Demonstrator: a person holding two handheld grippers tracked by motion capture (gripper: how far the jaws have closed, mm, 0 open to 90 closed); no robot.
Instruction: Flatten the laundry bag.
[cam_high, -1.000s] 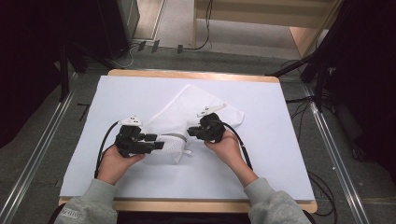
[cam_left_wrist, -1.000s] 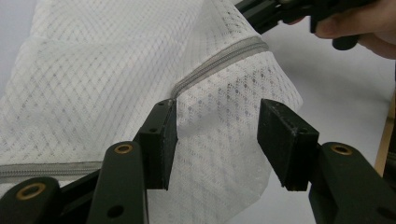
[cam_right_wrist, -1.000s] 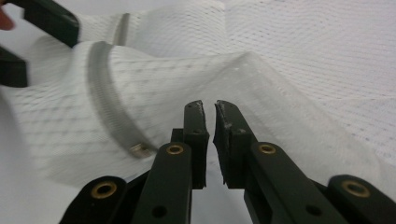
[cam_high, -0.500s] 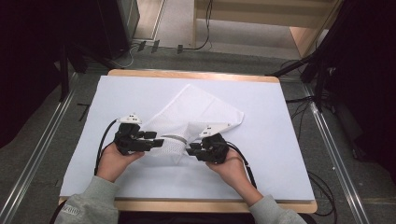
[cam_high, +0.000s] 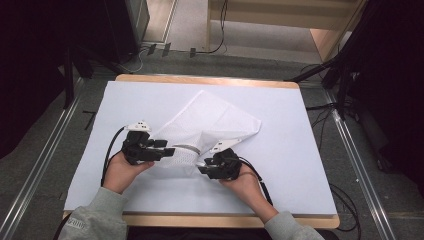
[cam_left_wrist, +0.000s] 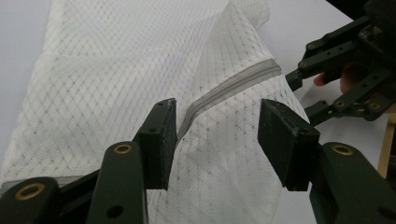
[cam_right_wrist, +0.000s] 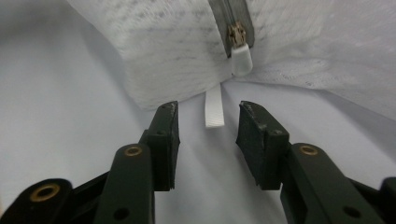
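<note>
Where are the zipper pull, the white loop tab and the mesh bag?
zipper pull (cam_right_wrist: 241, 55), right gripper view, on its white plastic tab.
white loop tab (cam_right_wrist: 214, 108), right gripper view, on the middle of the strip.
mesh bag (cam_high: 215, 120), high view, on its flat upper panel.

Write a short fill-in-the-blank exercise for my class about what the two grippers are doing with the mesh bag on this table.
1. The white mesh bag lies on a pale sheet and closes with a grey ____.
2. The right gripper has just been opening; a white ____ hangs between its jaws, untouched.
3. The zipper slider has a white ____ below it.
4. The left gripper straddles the bag with its jaws ____.

Missing words: zipper; ribbon tab; pull; open
</note>
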